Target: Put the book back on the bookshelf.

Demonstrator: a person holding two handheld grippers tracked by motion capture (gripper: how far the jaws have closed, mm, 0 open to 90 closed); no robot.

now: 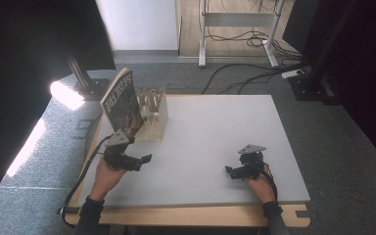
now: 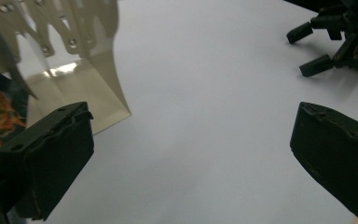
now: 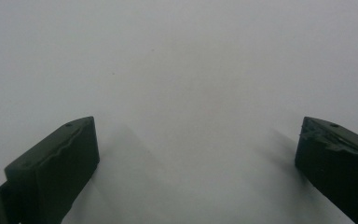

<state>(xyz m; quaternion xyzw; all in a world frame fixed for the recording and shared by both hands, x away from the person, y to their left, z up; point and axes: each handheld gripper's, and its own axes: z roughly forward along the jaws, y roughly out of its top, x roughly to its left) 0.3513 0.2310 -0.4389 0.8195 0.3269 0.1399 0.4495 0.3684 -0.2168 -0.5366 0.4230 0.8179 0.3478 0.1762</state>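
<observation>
My left gripper (image 1: 136, 159) jaws wide apart, empty, near tabletop's (image 1: 215, 142) left edge just before the book (image 1: 122, 103) leaning in the wooden rack (image 1: 154, 115). My right gripper (image 1: 236, 170) wide apart, empty, near front-right.

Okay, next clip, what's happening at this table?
A person sits at a white table with a handheld black gripper in each hand. Both grippers are open and hold nothing. The left gripper rests near a pale wooden slotted book rack at the table's far left, where a book with a colourful illustrated cover stands tilted against the rack. The right gripper rests on bare tabletop at the near right, apart from everything.
</observation>
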